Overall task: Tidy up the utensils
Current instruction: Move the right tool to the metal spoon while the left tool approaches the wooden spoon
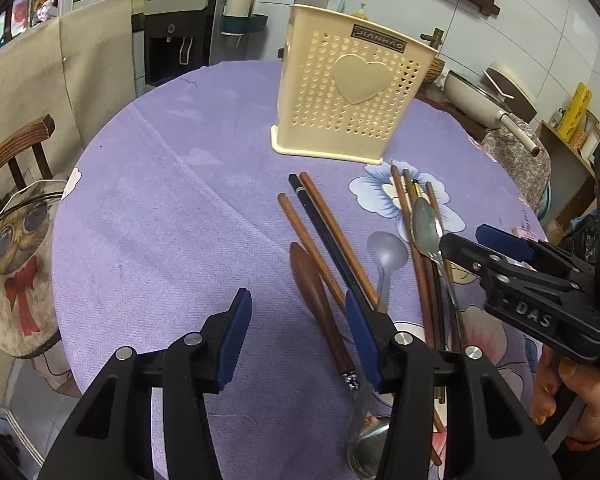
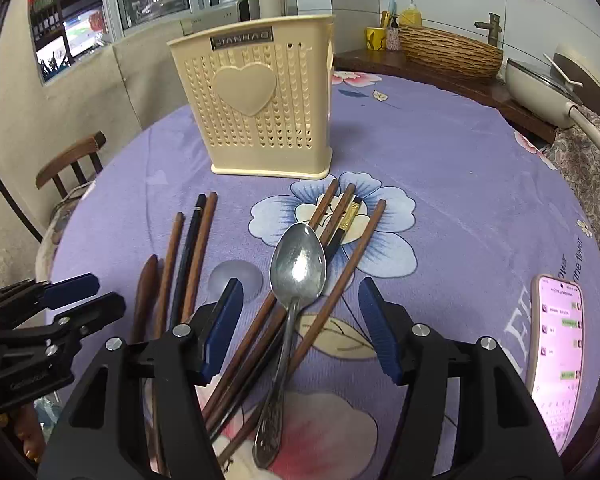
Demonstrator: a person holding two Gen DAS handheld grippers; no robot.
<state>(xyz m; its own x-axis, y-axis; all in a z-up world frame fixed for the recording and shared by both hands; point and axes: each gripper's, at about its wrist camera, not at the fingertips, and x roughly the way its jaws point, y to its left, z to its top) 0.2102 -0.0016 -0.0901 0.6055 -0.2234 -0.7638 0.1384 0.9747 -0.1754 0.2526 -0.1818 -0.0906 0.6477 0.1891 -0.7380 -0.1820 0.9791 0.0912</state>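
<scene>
Clearly, nothing is organized yet: every utensil lies on the purple tablecloth (image 2: 440,152) near the cream slotted holder (image 2: 256,100), which stands upright at the far side.

Both grippers are spread, pinching nothing. The right gripper (image 2: 300,312) straddles a crossed bundle; closing here would likely catch the steel spoon (image 2: 298,264) together with the chopsticks beneath, or scatter them. The left gripper (image 1: 296,332) has one finger over the left group, so it could drag a stick. A phone (image 2: 556,356) lies at the right, close enough to be knocked.

Counted: one holder; seven chopsticks, three left (image 1: 320,232) and four right (image 2: 340,220); four spoons, two steel, one wooden (image 1: 312,288), one translucent plastic (image 1: 386,256).
</scene>
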